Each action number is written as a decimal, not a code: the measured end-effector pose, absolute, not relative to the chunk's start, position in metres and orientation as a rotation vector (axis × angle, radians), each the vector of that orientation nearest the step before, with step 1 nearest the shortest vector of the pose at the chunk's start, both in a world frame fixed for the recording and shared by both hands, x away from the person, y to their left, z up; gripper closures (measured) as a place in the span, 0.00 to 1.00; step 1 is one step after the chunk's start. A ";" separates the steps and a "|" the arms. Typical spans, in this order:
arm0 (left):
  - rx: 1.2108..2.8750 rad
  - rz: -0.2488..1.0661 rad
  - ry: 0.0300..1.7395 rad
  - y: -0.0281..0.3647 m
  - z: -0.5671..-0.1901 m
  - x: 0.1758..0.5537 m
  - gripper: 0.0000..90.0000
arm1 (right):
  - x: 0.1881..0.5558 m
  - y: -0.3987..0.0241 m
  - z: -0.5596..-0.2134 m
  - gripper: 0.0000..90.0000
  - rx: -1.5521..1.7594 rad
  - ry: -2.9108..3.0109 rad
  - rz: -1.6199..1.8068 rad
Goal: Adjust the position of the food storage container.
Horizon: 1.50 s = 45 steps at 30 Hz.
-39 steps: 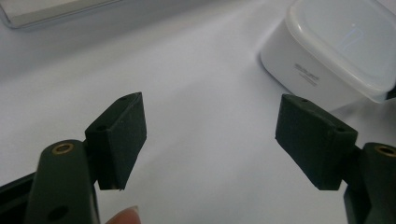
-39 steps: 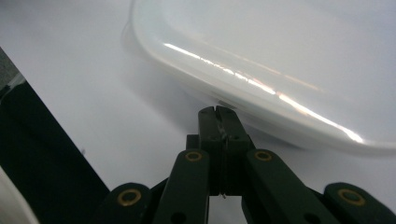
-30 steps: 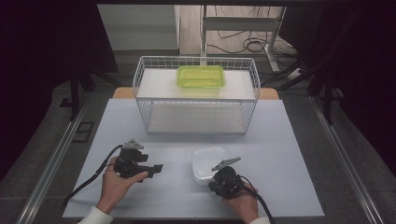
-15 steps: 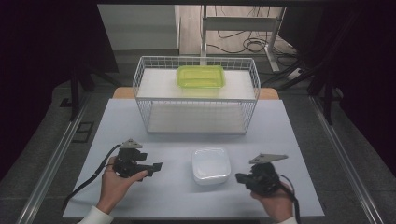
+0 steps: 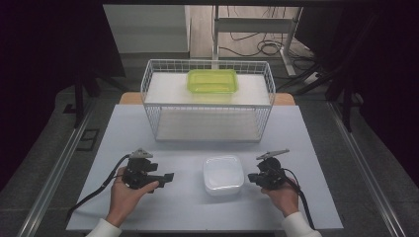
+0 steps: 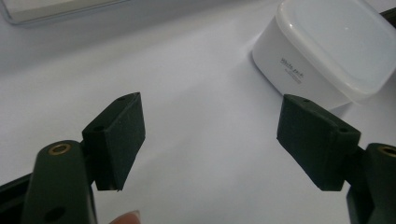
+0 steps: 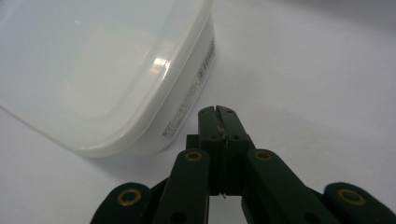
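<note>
High view first: you work on a pale blue-grey table top (image 5: 316, 148) with a white wire basket (image 5: 207, 101) at its far side, a translucent green plastic container (image 5: 212, 81) inside it at the back. The white lidded square plastic box (image 5: 223, 175) sits on the table between your hands, apart from both tools. Your left gripper (image 5: 168, 177) points at the box with its jaws spread wide and nothing between them; your right gripper (image 5: 252, 177) sits just beside the box's right edge, jaws pressed together, empty. To lift the box cleanly, I judge you should square the open left jaws across its side walls, below the lid rim, before closing, and steady it with the right tip.
</note>
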State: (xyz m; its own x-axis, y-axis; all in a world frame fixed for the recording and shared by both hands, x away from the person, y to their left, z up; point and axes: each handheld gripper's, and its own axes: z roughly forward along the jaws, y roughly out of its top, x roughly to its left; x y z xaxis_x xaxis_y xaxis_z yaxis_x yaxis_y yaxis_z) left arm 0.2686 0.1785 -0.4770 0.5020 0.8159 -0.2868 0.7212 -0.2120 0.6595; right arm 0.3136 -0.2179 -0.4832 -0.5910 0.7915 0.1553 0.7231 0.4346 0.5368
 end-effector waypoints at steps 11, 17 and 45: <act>1.935 0.107 1.273 0.185 -0.480 0.268 0.25 | 0.315 -0.201 -0.485 0.99 1.298 2.568 0.879; 1.922 0.093 1.279 0.186 -0.481 0.270 0.25 | 0.315 -0.196 -0.486 0.99 1.302 2.561 0.885; 1.873 0.056 1.281 0.184 -0.482 0.269 0.25 | 0.306 -0.183 -0.473 0.81 1.290 2.490 1.028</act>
